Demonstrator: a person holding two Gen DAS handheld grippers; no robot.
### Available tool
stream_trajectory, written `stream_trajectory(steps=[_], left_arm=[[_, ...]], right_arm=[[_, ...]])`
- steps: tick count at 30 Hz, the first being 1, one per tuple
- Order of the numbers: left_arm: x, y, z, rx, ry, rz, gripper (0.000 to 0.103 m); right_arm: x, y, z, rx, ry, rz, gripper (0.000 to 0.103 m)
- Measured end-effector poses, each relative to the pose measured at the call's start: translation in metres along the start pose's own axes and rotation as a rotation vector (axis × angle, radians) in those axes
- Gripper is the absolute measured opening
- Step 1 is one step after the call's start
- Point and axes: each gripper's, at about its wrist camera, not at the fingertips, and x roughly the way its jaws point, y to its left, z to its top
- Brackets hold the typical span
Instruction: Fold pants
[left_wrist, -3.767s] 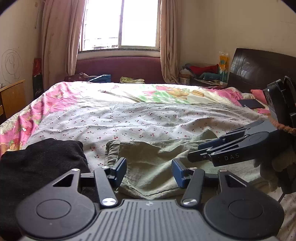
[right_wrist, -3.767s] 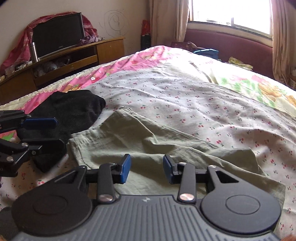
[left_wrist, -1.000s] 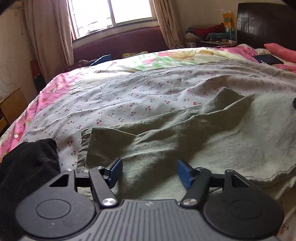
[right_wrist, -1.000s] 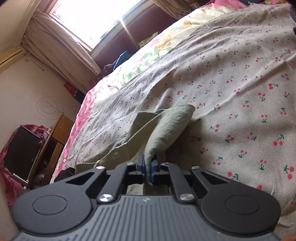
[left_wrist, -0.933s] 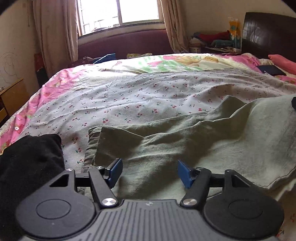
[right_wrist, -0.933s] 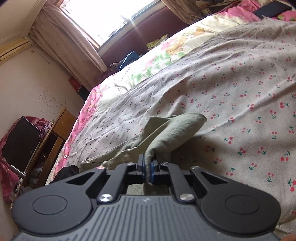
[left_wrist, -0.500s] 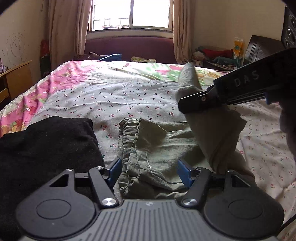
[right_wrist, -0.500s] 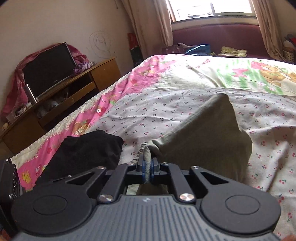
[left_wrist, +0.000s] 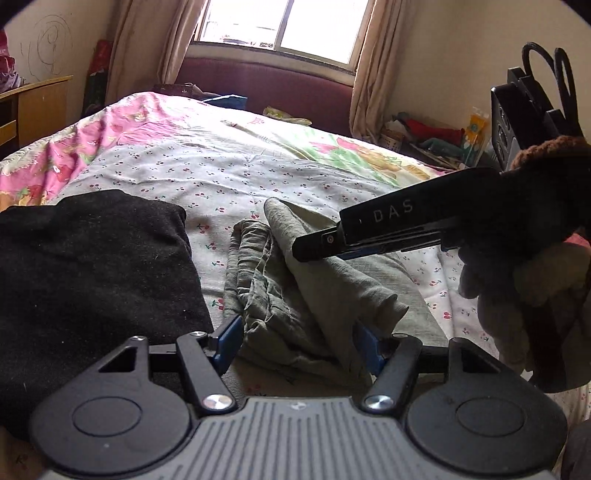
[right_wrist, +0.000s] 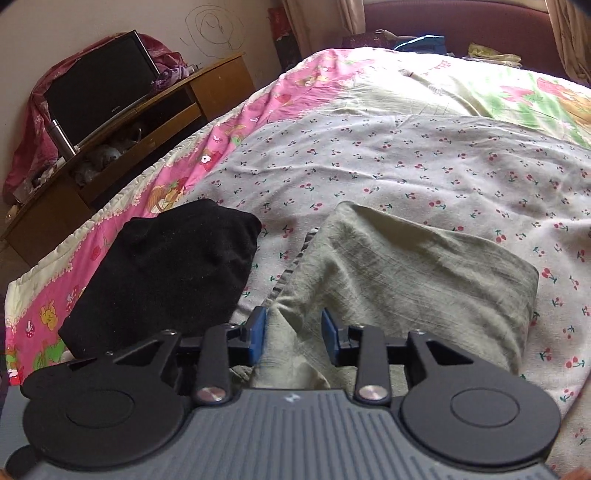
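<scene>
Olive-green pants (left_wrist: 325, 295) lie folded over on the cherry-print bed cover (left_wrist: 221, 170). My left gripper (left_wrist: 299, 343) is open, its blue pads either side of the pants' near edge without pressing on it. In the left wrist view my right gripper (left_wrist: 317, 247) reaches in from the right over the top fold, held by a gloved hand (left_wrist: 524, 288). In the right wrist view the right gripper (right_wrist: 293, 332) has its jaws opening. A ridge of the pants (right_wrist: 406, 266) lies loose between the pads.
A black garment (left_wrist: 92, 277) lies just left of the pants, and it also shows in the right wrist view (right_wrist: 166, 273). A wooden TV stand (right_wrist: 147, 110) stands past the bed's left edge. The bed cover stretches far beyond the pants toward the window.
The right gripper swung the pants' end leftward and laid it over the rest, then parted its jaws and let the cloth go. The left gripper shifted and stayed open.
</scene>
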Motion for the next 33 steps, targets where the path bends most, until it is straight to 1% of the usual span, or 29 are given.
stream_trajectory(steps=[1, 2, 4, 6, 7, 8, 9, 11, 13, 14, 15, 16, 17, 19, 21, 25, 27, 30, 32, 33], left_arm=[[-0.003, -0.003, 0.0, 0.004, -0.009, 0.004, 0.079], [-0.007, -0.007, 0.001, 0.01, -0.021, 0.011, 0.079], [-0.01, -0.015, 0.003, 0.024, -0.036, 0.021, 0.081], [-0.008, -0.024, 0.005, 0.044, -0.047, 0.029, 0.083], [-0.003, -0.028, 0.005, 0.06, -0.039, 0.044, 0.083], [0.006, -0.033, 0.006, 0.075, -0.015, 0.08, 0.083], [0.012, -0.035, 0.005, 0.08, 0.001, 0.1, 0.083], [0.024, -0.034, 0.004, 0.071, 0.03, 0.131, 0.083], [0.032, -0.03, 0.002, 0.062, 0.038, 0.178, 0.082], [0.033, -0.026, 0.002, 0.053, 0.041, 0.194, 0.08], [0.034, -0.022, 0.001, 0.04, 0.049, 0.193, 0.067], [0.035, -0.017, 0.001, 0.022, 0.058, 0.187, 0.054], [0.035, -0.013, 0.001, 0.006, 0.062, 0.188, 0.05], [0.031, -0.006, 0.002, -0.01, 0.053, 0.18, 0.037], [0.023, -0.001, 0.006, -0.033, 0.031, 0.152, 0.033], [0.014, 0.005, 0.011, -0.032, -0.01, 0.179, 0.024], [0.016, 0.01, 0.011, -0.044, -0.007, 0.204, 0.023], [0.025, 0.019, 0.005, -0.063, 0.045, 0.219, 0.023], [0.022, 0.019, 0.001, -0.072, 0.043, 0.205, 0.023], [0.018, 0.019, 0.001, -0.082, 0.036, 0.183, 0.023]], right_arm=[[-0.002, -0.002, 0.004, 0.008, -0.009, 0.006, 0.036], [-0.003, -0.005, 0.01, 0.019, -0.023, 0.007, 0.038], [0.0, -0.01, 0.019, 0.041, -0.038, -0.024, 0.039], [0.008, -0.014, 0.027, 0.059, -0.029, -0.042, 0.04], [0.016, -0.016, 0.03, 0.067, -0.009, -0.04, 0.041], [0.024, -0.016, 0.031, 0.077, 0.014, -0.044, 0.041], [0.032, -0.014, 0.033, 0.08, 0.038, -0.051, 0.04], [0.045, -0.009, 0.034, 0.066, 0.068, -0.078, 0.041], [0.054, -0.007, 0.034, 0.054, 0.08, -0.099, 0.042], [0.057, -0.007, 0.035, 0.055, 0.082, -0.107, 0.042], [0.057, -0.007, 0.035, 0.055, 0.076, -0.12, 0.041], [0.057, -0.008, 0.035, 0.049, 0.068, -0.133, 0.028], [0.058, -0.008, 0.036, 0.042, 0.06, -0.142, 0.007], [0.059, -0.012, 0.038, 0.07, 0.07, -0.133, 0.006], [0.054, -0.01, 0.039, 0.078, 0.052, -0.124, 0.005], [0.042, 0.003, 0.046, 0.063, 0.0, -0.107, 0.005], [0.048, 0.007, 0.048, 0.065, -0.001, -0.101, 0.005], [0.071, 0.011, 0.046, 0.07, 0.024, -0.099, 0.005], [0.086, 0.014, 0.041, 0.055, 0.037, -0.12, 0.005], [0.09, 0.014, 0.039, 0.052, 0.037, -0.125, 0.005]])
